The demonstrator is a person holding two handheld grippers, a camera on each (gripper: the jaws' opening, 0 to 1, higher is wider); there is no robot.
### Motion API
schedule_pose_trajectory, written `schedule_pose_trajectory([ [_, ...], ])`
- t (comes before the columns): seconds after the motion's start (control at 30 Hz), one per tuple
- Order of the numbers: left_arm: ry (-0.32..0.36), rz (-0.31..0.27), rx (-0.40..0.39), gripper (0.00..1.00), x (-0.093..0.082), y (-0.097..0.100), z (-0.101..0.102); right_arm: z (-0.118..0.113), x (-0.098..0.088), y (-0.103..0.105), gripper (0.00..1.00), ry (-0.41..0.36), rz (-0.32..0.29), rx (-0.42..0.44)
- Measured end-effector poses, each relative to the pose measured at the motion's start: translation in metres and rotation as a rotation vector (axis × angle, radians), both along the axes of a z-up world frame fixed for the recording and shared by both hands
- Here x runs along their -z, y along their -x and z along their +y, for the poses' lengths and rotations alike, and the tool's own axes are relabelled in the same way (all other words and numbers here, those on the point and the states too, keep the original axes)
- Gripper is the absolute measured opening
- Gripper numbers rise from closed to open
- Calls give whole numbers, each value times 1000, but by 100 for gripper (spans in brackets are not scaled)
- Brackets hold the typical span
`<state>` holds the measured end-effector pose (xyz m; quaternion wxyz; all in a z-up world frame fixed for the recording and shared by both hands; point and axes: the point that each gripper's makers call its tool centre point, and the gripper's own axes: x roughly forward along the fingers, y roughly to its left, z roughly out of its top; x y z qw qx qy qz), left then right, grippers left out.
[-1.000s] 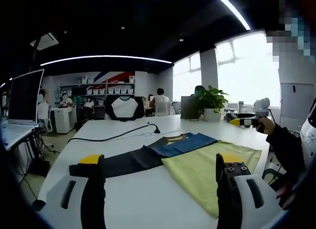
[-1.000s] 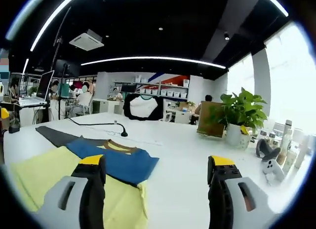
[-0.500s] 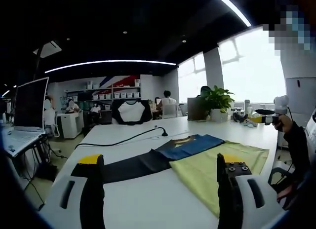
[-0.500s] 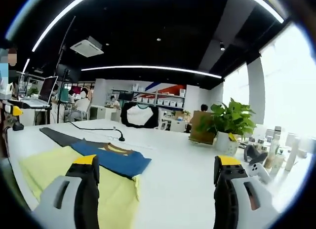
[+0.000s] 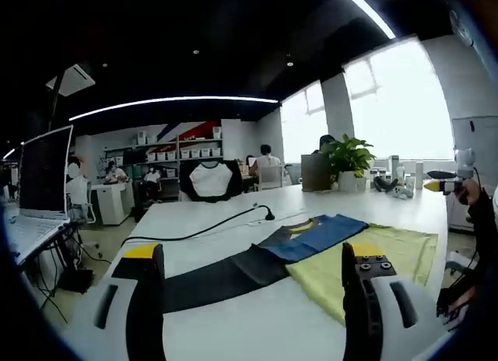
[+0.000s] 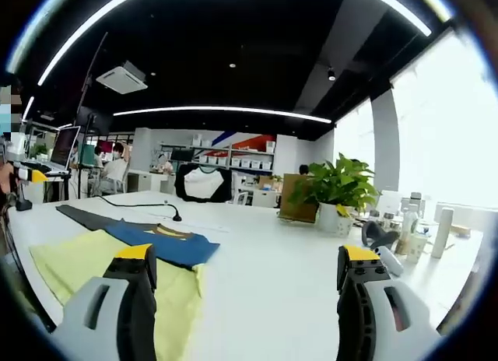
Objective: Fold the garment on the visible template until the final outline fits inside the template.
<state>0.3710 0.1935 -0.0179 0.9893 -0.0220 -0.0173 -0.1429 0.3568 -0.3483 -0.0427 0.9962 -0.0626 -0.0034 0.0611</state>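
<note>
A blue garment with a yellow collar lies flat on the white table. Its dark sleeve stretches left past the yellow-green template under it. My left gripper hangs low over the near table edge, open, with nothing between its jaws. A hand holds my right gripper at the far right. In the right gripper view, the blue garment and template lie to the left. My right gripper stands open over bare table. The left gripper shows at the left edge.
A black cable ends in a small stand behind the garment. A laptop stands at the left. A potted plant, bottles and controllers crowd the table's far right end. People sit at desks behind.
Both cameras have shifted a little, so the garment sits further right in the left gripper view and further left in the right one. The garment lies as before. Both grippers stay open.
</note>
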Motion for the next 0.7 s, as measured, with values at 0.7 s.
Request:
schedule_pose_trajectory([
  [0.7,-91,104,-247,90,58,-77,109,-18,-3,21,99,20,-41,55],
])
